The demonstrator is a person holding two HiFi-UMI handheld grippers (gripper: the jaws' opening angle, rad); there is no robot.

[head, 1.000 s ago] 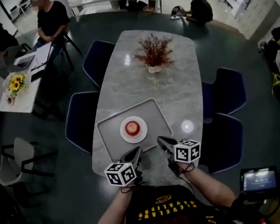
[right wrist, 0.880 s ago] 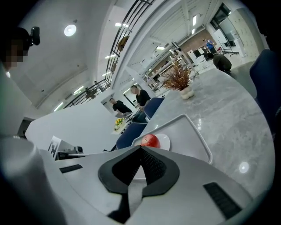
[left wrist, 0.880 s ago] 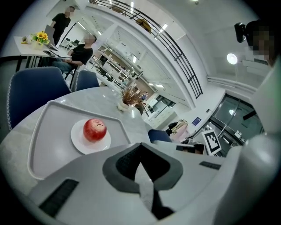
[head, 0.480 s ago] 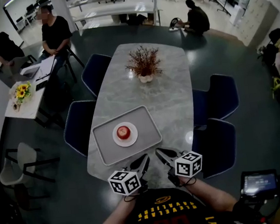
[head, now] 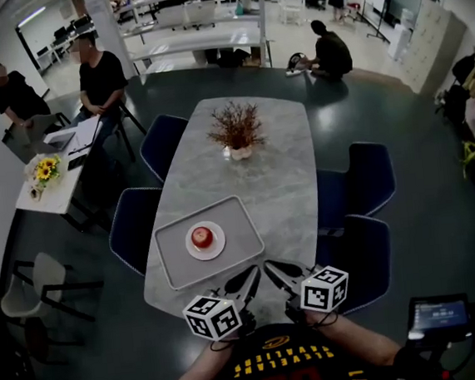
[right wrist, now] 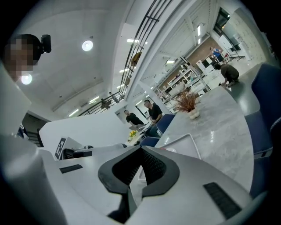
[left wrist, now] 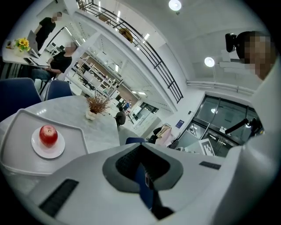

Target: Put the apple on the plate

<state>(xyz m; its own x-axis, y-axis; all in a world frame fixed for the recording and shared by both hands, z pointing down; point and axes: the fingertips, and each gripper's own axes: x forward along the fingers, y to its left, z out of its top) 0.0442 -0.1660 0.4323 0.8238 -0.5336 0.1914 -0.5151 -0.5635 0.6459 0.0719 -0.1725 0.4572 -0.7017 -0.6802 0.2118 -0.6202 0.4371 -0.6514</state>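
Observation:
A red apple [head: 200,236] sits on a small white plate [head: 215,247] inside a grey tray [head: 237,225] at the near left of the marble table [head: 281,187]. The left gripper view also shows the apple [left wrist: 48,135] resting on the plate [left wrist: 56,151]. My left gripper [head: 251,276] and right gripper [head: 270,269] hang side by side over the table's near edge, short of the tray. Both are shut and hold nothing. Their closed tips show in the left gripper view [left wrist: 140,149] and the right gripper view [right wrist: 141,151].
A potted dried plant [head: 235,132] stands mid-table, beyond the tray. Blue chairs [head: 137,224] [head: 362,177] line both sides of the table. Two seated people and a desk with sunflowers [head: 45,170] are at the far left. A small screen [head: 438,314] sits at the lower right.
Both grippers have drawn back from the tray toward the person and risen. The head view now takes in more of the room. The apple stays on the plate.

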